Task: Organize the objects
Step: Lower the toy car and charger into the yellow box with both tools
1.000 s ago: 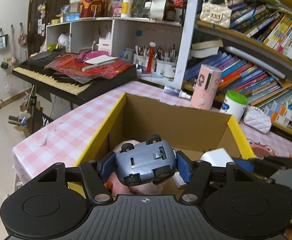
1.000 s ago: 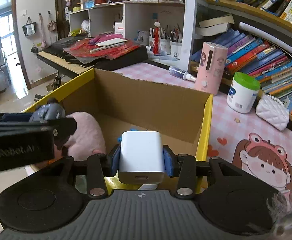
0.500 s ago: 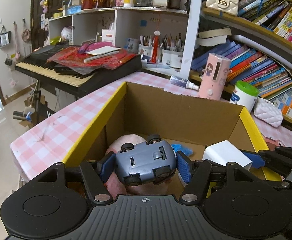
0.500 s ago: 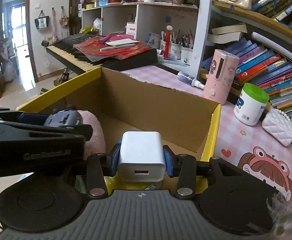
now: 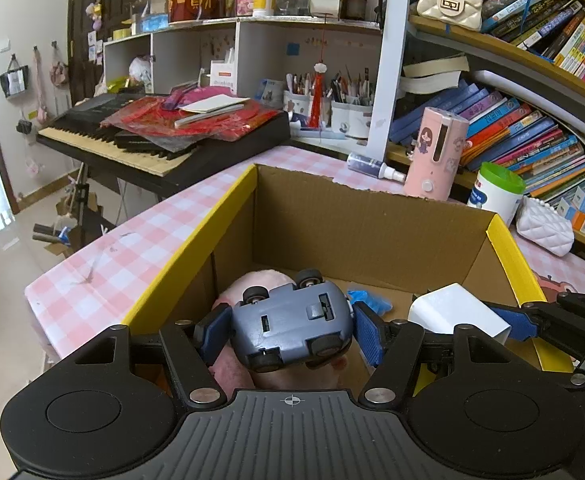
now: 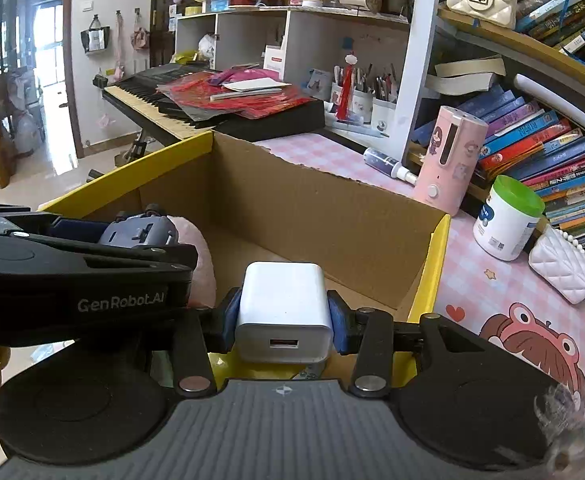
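A cluttered room with a bookshelf [image 5: 532,128] and a keyboard [image 5: 160,136] behind a tabletop [image 5: 140,236] covered in pink checked cloth. On the tabletop stands an open cardboard box [image 5: 364,224] with yellow rims. Inside it lie a pink plush toy [image 5: 252,284] and a small blue item [image 5: 368,300] on the floor of the box. Beyond the box stand a pink cylinder [image 6: 452,156] and a green-lidded canister [image 6: 508,216]. Left gripper [image 5: 288,330]: clamped on a blue-grey toy car [image 5: 292,324], wheels upward, held over the plush toy within the box. Right gripper [image 6: 284,314]: clamped on a white charger [image 6: 284,308], port facing the camera, above the box's near rim.
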`<action>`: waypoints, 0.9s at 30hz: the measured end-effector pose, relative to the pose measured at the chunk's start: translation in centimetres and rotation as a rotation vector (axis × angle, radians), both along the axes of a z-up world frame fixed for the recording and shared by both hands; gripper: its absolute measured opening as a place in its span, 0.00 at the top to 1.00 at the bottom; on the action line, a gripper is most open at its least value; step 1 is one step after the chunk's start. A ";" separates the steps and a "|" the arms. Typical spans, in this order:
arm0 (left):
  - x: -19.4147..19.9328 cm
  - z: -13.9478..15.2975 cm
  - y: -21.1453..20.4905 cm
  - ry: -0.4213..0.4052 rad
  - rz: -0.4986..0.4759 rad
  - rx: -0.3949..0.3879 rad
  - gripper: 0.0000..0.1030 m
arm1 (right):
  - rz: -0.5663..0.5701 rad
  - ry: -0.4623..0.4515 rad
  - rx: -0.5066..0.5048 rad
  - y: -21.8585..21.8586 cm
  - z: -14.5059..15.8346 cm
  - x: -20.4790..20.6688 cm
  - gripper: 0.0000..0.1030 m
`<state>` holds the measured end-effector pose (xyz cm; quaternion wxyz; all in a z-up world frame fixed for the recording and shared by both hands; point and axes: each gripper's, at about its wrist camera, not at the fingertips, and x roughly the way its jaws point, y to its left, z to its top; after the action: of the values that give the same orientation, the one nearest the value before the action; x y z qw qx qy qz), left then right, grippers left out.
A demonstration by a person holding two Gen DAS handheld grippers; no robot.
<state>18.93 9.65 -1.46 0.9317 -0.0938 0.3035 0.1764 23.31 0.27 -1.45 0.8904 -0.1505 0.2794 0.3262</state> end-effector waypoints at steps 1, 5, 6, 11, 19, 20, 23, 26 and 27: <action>0.0 0.0 -0.1 -0.001 0.001 0.003 0.37 | 0.002 -0.001 -0.001 0.0 0.0 0.0 0.60; -0.5 0.3 -0.3 -0.021 0.007 0.007 0.37 | 0.000 -0.001 -0.001 0.0 0.0 -0.1 0.60; -0.6 0.3 -0.3 -0.025 0.007 0.005 0.37 | -0.001 -0.002 -0.002 0.0 0.0 -0.1 0.60; -1.3 1.1 -0.6 -0.060 -0.005 0.016 0.37 | -0.015 0.000 -0.009 0.1 0.1 -0.1 0.60; -2.7 2.1 -0.9 -0.092 -0.041 0.039 0.30 | -0.068 0.010 -0.016 0.2 0.0 0.1 0.60; -2.9 2.3 -0.8 -0.096 -0.044 0.044 0.30 | -0.076 0.008 -0.017 0.3 0.0 0.1 0.60; -3.6 2.7 -0.4 -0.109 -0.035 0.046 0.29 | -0.092 0.007 -0.022 0.4 0.0 0.0 0.60; -4.3 2.9 0.2 -0.114 -0.019 0.044 0.29 | -0.112 0.007 -0.025 0.7 -0.1 -0.1 0.59; -4.5 2.9 0.4 -0.112 -0.014 0.041 0.29 | -0.123 0.011 -0.022 0.7 0.0 -0.1 0.59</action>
<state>14.40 10.01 1.45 0.9502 -0.0824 0.2476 0.1704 23.23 1.01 -1.49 0.9055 -0.1411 0.2966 0.2686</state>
